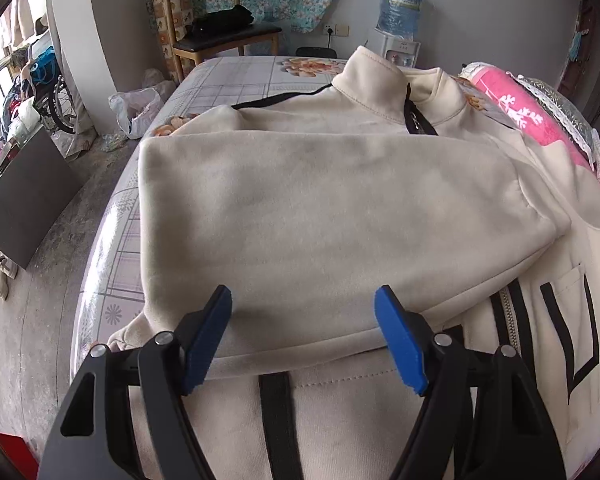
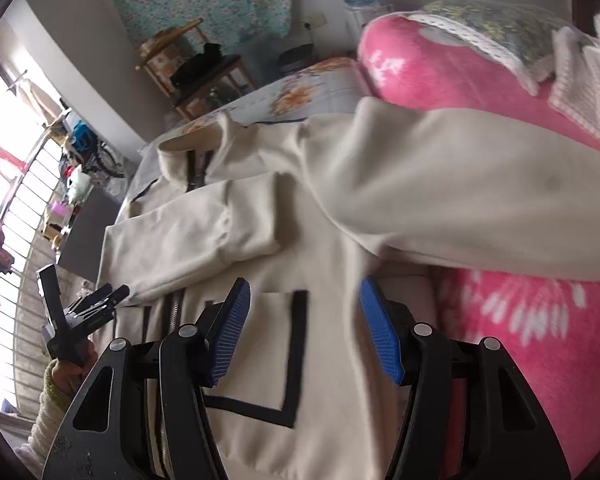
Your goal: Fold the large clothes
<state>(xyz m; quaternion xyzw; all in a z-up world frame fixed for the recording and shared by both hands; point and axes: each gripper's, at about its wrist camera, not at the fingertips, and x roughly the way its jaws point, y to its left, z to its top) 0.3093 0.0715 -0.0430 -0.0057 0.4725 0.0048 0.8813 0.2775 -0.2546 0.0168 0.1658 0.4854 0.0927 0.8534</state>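
A cream zip jacket (image 1: 320,216) with black trim lies front-up on the bed. One sleeve is folded across its chest. My left gripper (image 1: 302,322) is open and empty, hovering just above the folded sleeve near the jacket's hem. In the right wrist view the jacket (image 2: 284,264) shows with its other sleeve (image 2: 460,208) spread out over a pink blanket. My right gripper (image 2: 304,320) is open and empty above the jacket's black-outlined pocket (image 2: 276,352). The left gripper also shows in the right wrist view (image 2: 100,300), held in a hand at the left.
The bed (image 1: 236,76) has a checked floral sheet. A pink blanket (image 1: 528,112) and pillows lie along its right side. A wooden chair (image 1: 220,36), a water dispenser (image 1: 400,12), plastic bags (image 1: 136,108) and a wheelchair (image 1: 56,96) stand beyond and left of the bed.
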